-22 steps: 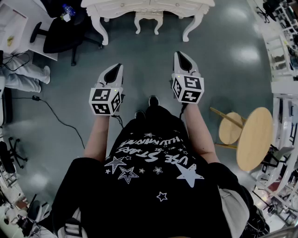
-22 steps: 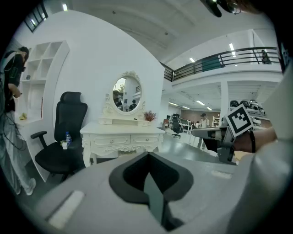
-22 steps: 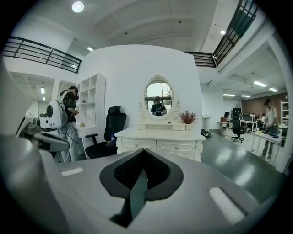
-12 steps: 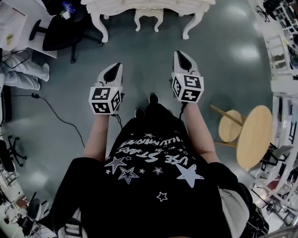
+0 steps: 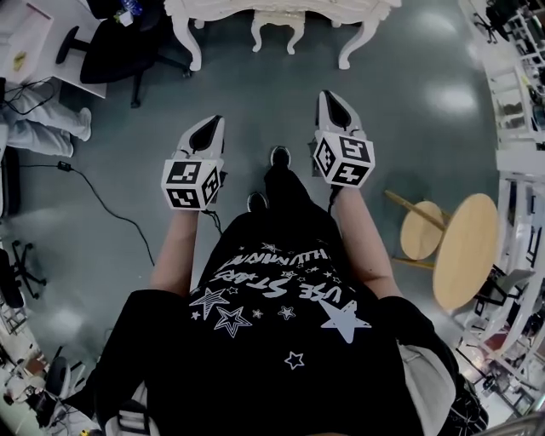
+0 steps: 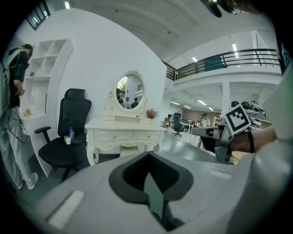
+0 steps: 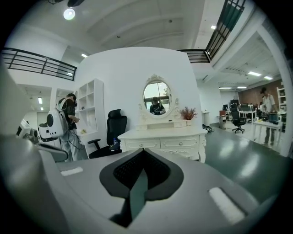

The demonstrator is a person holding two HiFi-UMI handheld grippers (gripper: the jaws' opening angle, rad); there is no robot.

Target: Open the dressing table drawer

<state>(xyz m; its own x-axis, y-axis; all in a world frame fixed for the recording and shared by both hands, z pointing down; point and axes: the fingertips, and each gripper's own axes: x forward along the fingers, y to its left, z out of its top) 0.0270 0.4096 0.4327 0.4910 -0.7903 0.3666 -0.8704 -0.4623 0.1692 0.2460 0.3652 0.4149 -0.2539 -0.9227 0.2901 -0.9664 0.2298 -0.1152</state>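
Two drawers (image 7: pixel 160 143) sit side by side in the front of the dressing table (image 7: pixel 162 133), both shut, each w/ a small knob at its centre. The table stands against the white wall, well ahead of the person and at the very top of the head view, so nothing is in reach of it yet.

Left gripper (image 5: pixel 211 129) and right gripper (image 5: pixel 334 106) are held out in front at about waist height. Both point at the table, jaws pressed together, nothing between them.

Main risks, as I'd guess them:
- Jaws arriving closed would just bump a knob, not take it. They need to part before contact.
- The knobs look small and rounded, so a shallow pinch could slip off mid-pull.
- A pull off to one side may bind the drawer. A hard yank might drag the whole table on that smooth floor (image 5: pixel 255 94), as the legs are slim.
- A stool (image 5: pixel 273 24) is tucked under the middle, easy to kick when stepping in.
- The black chair (image 5: pixel 128 53) sits just beside the table's left end w/ a bottle (image 6: pixel 72 134) on the seat. A wide swing of the left gripper could knock it.
- A cable (image 5: pixel 102 209) runs over the floor at left, so drifting that way is a trip hazard.
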